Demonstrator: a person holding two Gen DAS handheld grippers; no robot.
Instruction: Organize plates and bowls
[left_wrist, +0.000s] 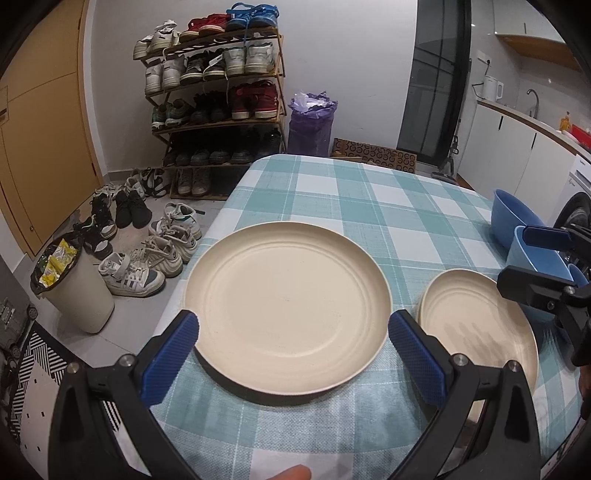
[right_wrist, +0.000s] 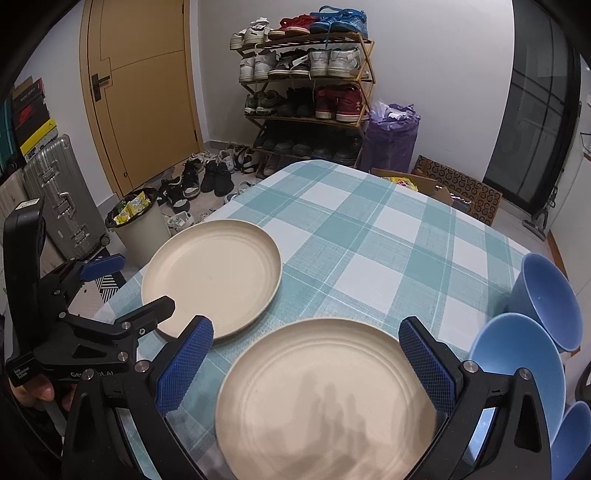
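Two cream plates lie on a teal checked tablecloth. The left plate lies right in front of my open left gripper, whose blue fingers straddle its near edge. The second plate lies to its right, on top of another plate. In the right wrist view my open right gripper hovers over this plate; the left plate lies beyond, with the left gripper beside it. Blue bowls stand at the right table edge, also seen in the left wrist view.
A shoe rack and loose shoes are beyond the table's left edge, with a bin on the floor. A purple bag and cardboard are behind the far edge. A suitcase stands near the door.
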